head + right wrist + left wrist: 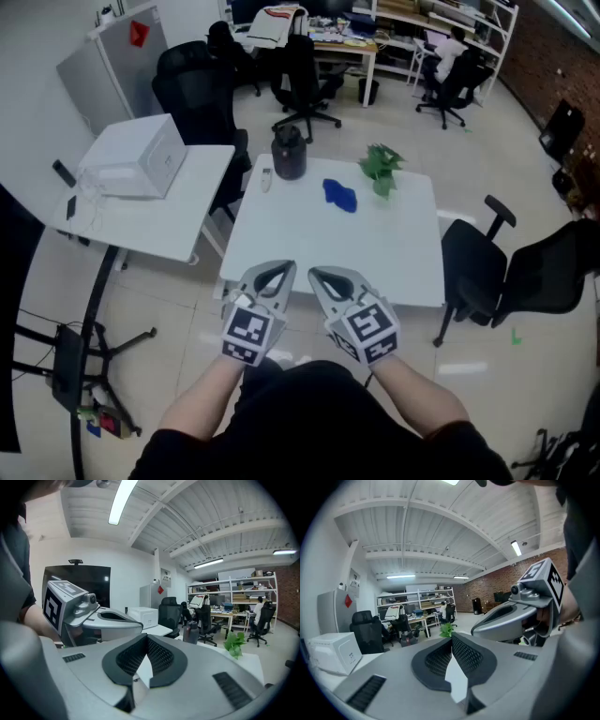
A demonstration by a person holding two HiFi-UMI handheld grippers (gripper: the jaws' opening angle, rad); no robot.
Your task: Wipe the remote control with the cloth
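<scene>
A blue cloth [339, 195] lies crumpled on the far half of the white table [375, 253]. A small pale remote control [266, 178] rests near the table's far left corner, beside a dark jug [289, 153]. Both grippers hover side by side over the table's near edge, well short of cloth and remote. My left gripper [273, 273] is shut with nothing in it, its jaws meeting at the tip [451, 637]. My right gripper [329, 278] is also shut and empty [146, 637]. Neither gripper view shows the cloth or the remote.
A green plant [381, 167] stands at the far right of the table. A second white table on the left carries a white box [141, 155]. Black office chairs [497, 272] stand right of the table and behind it. Desks and a seated person fill the back.
</scene>
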